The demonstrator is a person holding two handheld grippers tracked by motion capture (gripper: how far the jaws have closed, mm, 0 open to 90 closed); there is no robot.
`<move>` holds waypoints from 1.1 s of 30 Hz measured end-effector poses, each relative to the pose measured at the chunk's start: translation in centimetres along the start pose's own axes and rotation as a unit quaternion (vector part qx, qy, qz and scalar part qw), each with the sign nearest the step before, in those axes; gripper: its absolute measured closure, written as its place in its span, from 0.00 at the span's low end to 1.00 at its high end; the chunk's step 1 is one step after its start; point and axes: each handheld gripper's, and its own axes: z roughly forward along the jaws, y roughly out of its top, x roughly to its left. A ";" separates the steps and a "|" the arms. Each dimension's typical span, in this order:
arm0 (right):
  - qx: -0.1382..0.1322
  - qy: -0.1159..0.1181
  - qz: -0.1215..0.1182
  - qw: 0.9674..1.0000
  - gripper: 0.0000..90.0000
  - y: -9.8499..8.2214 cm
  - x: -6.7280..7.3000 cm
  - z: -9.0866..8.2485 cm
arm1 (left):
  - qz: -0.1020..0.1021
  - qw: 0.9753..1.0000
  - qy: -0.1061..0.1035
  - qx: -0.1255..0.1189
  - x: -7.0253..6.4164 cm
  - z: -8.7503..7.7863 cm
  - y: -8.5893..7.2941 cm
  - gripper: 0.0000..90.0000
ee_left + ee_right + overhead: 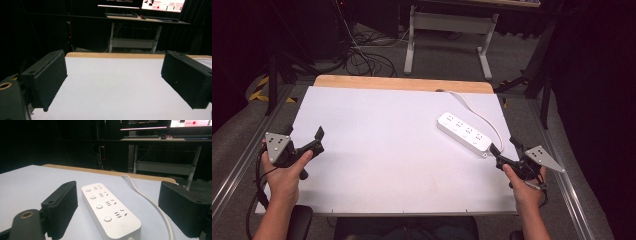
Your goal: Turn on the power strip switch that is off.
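Observation:
A white power strip [463,133] with four sockets and round buttons lies slantwise on the right half of the white table board [382,160]. Its white cable [477,112] curves off to the back edge. My right gripper [505,145] hovers just behind the strip's near end, open and holding nothing. In the right gripper view the strip [110,212] runs away from me between the two black jaws of the right gripper [117,210], clear of both pads, with the cable [147,200] on its right. My left gripper [303,133] is open over the board's left edge, and its view shows only bare board between the jaws of the left gripper [113,82].
A wooden table edge [402,83] shows behind the board. Metal rails [557,165] run along both sides. Beyond stand a white-legged desk [447,30] and loose cables on the floor [362,55]. The surroundings are dark.

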 end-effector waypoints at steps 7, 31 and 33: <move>-0.002 -0.002 -0.001 1.000 0.18 0.0 0.0 -0.1 | 0.000 1.000 0.000 -0.001 -0.1 0.0 0.0 0.08; -0.025 0.018 0.006 1.000 0.46 0.7 -0.3 -0.5 | 0.001 1.000 0.000 0.001 0.0 0.0 0.0 0.08; -0.025 0.023 0.007 0.999 0.52 0.8 -0.3 -0.5 | 0.002 1.000 -0.001 0.001 0.0 0.0 0.0 0.08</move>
